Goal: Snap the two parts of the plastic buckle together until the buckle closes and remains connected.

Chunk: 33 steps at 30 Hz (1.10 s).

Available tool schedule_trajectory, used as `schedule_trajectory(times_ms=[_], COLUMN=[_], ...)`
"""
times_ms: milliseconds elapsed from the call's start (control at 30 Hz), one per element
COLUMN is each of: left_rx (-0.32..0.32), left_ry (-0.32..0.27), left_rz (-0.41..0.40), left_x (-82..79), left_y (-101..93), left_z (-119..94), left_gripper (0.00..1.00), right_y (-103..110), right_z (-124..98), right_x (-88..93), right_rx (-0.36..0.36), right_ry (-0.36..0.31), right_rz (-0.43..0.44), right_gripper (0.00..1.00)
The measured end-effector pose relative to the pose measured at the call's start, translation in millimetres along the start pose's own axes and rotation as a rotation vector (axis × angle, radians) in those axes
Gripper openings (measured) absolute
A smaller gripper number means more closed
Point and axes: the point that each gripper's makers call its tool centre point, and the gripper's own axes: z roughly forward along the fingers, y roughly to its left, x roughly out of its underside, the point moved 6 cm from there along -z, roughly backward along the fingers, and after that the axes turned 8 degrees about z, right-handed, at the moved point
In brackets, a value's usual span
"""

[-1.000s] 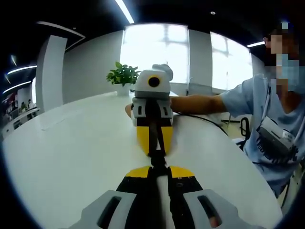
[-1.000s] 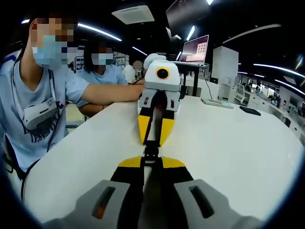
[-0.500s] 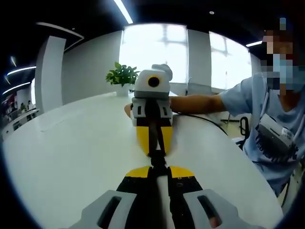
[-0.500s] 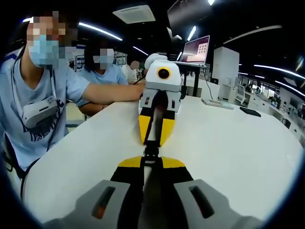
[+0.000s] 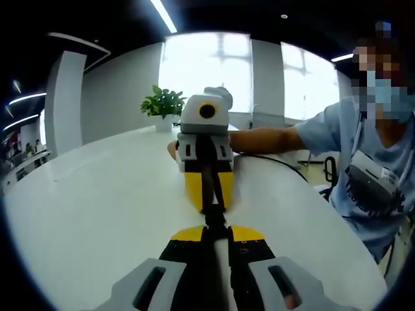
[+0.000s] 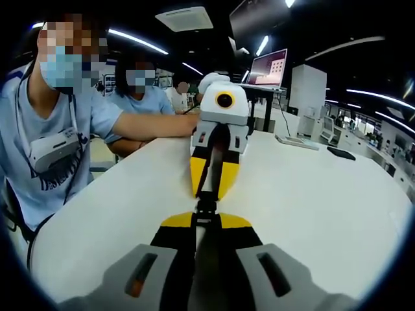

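- While the two grippers face each other nose to nose above the white table (image 5: 84, 214), the black buckle (image 5: 214, 216) sits in the narrow gap between their yellow jaw tips, clear of the tabletop.
- The left gripper (image 5: 214, 228) has its jaws closed on the near end of the buckle; in the left gripper view, the right gripper (image 5: 209, 206) meets it from the far side.
- In the right gripper view, the right gripper (image 6: 206, 220) is likewise clamped on its end of the buckle (image 6: 206, 206), with the left gripper (image 6: 209, 194) opposite.
- The buckle's long axis runs along the line joining the two grippers, one end pointing into each.
- Whether the halves are fully latched cannot be told; the part is small and mostly covered by the jaws.
- Judgement: keep both grippers collinear, push straight along the axis without twisting, and hold both clamps firm until the latch seats.
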Motion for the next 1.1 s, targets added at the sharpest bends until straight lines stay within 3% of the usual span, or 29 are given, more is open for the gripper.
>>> schedule_trajectory(times_ms=[900, 1100], left_rx=[-0.014, -0.005], left_ry=[0.007, 0.005], left_rz=[0.036, 0.02], left_x=[0.0, 1.0], left_y=[-3.7, -3.8], left_z=[5.0, -2.1], left_gripper=[0.09, 0.09], right_y=[1.7, 9.0], right_z=[7.3, 7.5], right_x=[-1.7, 1.0], right_rx=[0.015, 0.008], right_ry=[-0.005, 0.004], right_rz=[-0.021, -0.014], right_gripper=[0.09, 0.09])
